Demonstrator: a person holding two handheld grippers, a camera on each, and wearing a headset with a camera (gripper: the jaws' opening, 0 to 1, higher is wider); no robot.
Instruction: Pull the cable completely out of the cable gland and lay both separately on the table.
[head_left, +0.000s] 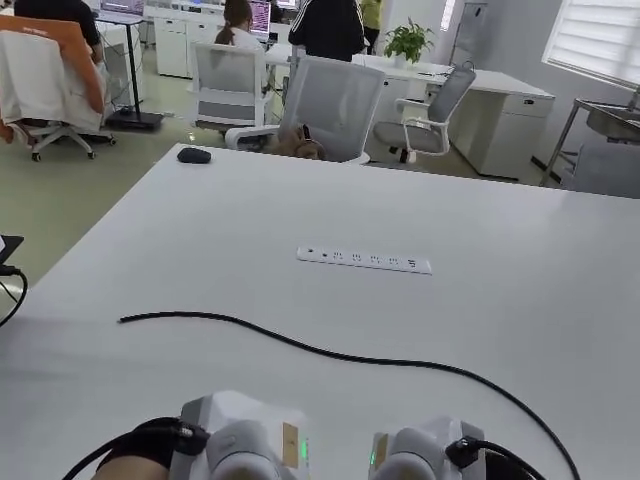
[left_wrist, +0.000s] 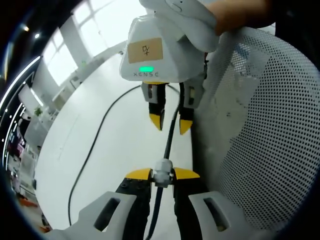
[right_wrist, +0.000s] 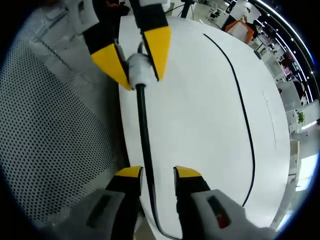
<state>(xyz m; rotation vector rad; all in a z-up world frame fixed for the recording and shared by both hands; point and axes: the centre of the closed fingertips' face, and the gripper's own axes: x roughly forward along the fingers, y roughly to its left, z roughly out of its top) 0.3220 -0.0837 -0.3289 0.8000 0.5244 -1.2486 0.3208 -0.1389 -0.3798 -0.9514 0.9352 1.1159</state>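
My left gripper is shut on the white cable gland, held off the near table edge. A black cable comes out of the gland and runs between the fingers of my right gripper, which faces it. In the right gripper view the right gripper stands open, with the cable passing close to one finger. Ahead of it, the left gripper clamps the gland. The rest of the cable curves across the white table. Both gripper bodies sit at the bottom of the head view, the left gripper beside the right gripper.
A white power strip lies mid-table and a black mouse near the far left edge. A white mesh chair back stands close beside the grippers. Office chairs and desks stand beyond the table.
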